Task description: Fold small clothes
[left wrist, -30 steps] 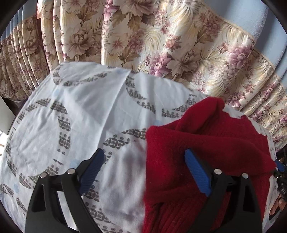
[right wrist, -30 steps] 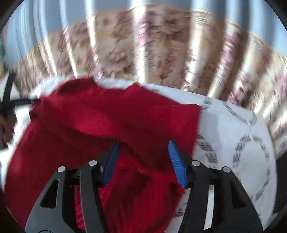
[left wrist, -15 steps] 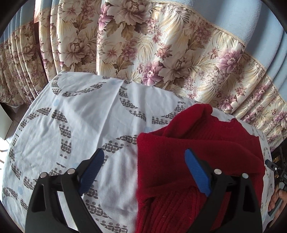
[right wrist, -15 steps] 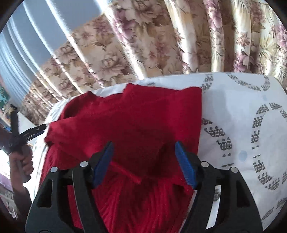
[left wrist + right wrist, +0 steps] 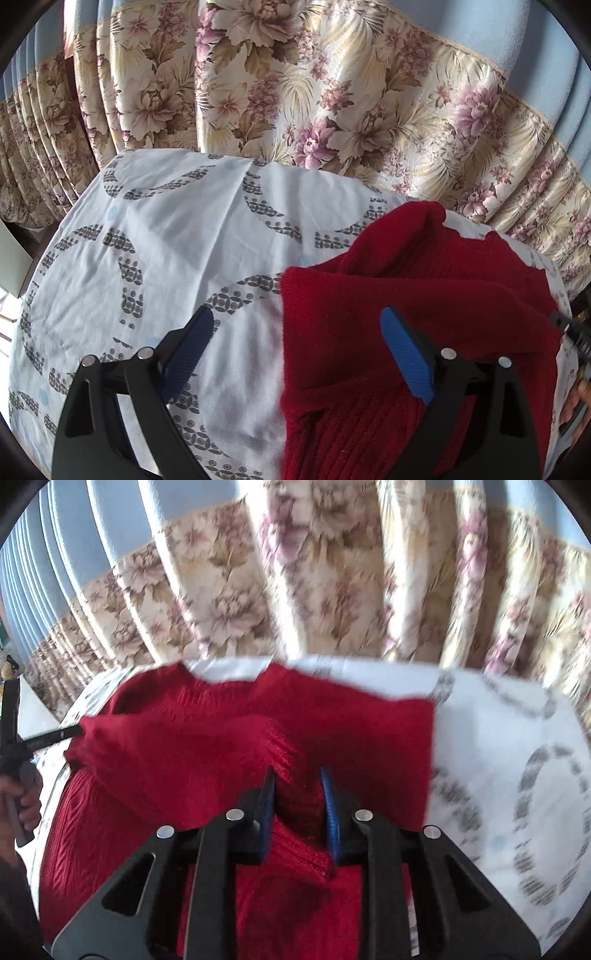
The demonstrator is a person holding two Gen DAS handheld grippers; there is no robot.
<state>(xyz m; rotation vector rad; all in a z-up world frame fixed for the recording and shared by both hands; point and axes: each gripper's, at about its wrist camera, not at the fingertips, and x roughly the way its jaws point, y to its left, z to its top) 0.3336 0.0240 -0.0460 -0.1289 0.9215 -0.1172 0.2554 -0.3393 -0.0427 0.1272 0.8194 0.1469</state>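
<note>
Left gripper: spread wide, holding nothing, one blue pad over the patterned sheet, the other over the red sweater's edge. Right gripper: pinched onto a ribbed fold of the red sweater, bunched directly ahead and beneath. Flowered curtain beyond.

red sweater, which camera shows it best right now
The right wrist view: the red sweater fills the centre, neckline to ribbed body, though blurred, with the right gripper closed on a fold. The left wrist view is sharper but shows only its left part behind one finger of the open left gripper.
</note>
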